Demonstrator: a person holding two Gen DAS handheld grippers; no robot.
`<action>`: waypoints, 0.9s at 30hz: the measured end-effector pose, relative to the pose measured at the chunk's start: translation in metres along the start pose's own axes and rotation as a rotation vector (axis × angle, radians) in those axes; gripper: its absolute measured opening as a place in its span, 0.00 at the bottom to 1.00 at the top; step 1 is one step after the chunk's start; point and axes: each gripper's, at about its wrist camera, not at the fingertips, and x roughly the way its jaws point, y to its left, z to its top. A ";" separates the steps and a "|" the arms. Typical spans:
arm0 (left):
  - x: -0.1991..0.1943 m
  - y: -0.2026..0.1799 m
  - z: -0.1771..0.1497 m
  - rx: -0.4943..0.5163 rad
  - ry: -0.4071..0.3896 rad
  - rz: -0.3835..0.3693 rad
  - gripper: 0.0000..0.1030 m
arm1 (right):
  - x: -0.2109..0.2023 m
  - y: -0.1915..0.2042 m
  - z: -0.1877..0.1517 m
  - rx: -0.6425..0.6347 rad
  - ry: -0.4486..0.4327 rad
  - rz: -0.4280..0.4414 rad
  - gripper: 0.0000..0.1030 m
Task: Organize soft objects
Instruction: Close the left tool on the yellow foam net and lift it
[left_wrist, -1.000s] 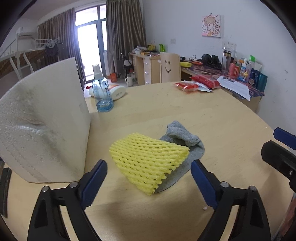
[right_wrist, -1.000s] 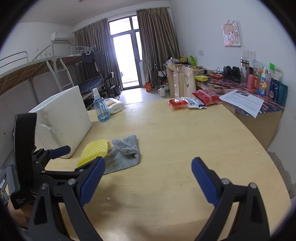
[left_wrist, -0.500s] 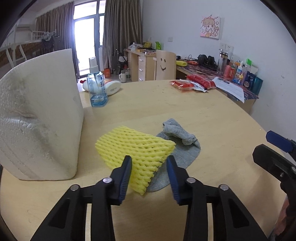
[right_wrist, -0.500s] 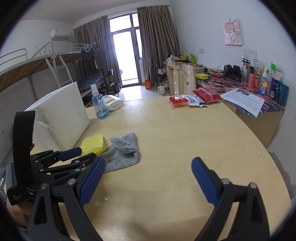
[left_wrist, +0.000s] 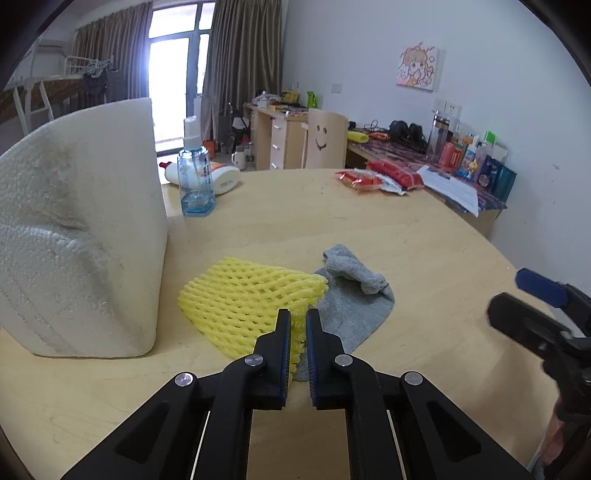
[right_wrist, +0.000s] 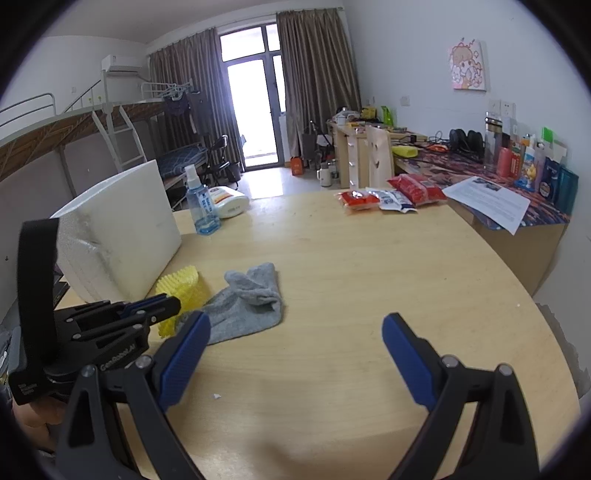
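A yellow foam net (left_wrist: 247, 299) lies on the wooden table (left_wrist: 369, 236), partly over a grey sock (left_wrist: 354, 295). My left gripper (left_wrist: 297, 325) is shut on the near edge of the yellow foam net; it also shows in the right wrist view (right_wrist: 162, 304) at the net (right_wrist: 183, 286). The grey sock (right_wrist: 251, 299) lies just right of it. My right gripper (right_wrist: 295, 343) is open and empty above the table, to the right of the sock; its tip shows at the right of the left wrist view (left_wrist: 535, 295).
A large white foam block (left_wrist: 77, 236) stands left of the net. A blue spray bottle (left_wrist: 195, 173) and a white bottle (left_wrist: 218, 177) sit at the far left edge. Red snack packets (left_wrist: 376, 177) and a paper (left_wrist: 450, 188) lie at the far right.
My left gripper has moved forward to the yellow foam net and closed from wide open onto its near edge. The right gripper has stayed open and hardly moved.
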 end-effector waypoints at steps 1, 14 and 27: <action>-0.001 0.000 0.001 -0.003 -0.003 -0.005 0.08 | 0.002 0.001 0.001 -0.003 0.007 -0.001 0.93; -0.011 0.015 -0.002 -0.048 -0.043 0.005 0.08 | 0.035 0.032 0.018 -0.067 0.084 0.010 0.93; -0.014 0.029 -0.004 -0.080 -0.053 0.057 0.08 | 0.067 0.049 0.016 -0.130 0.176 -0.023 0.93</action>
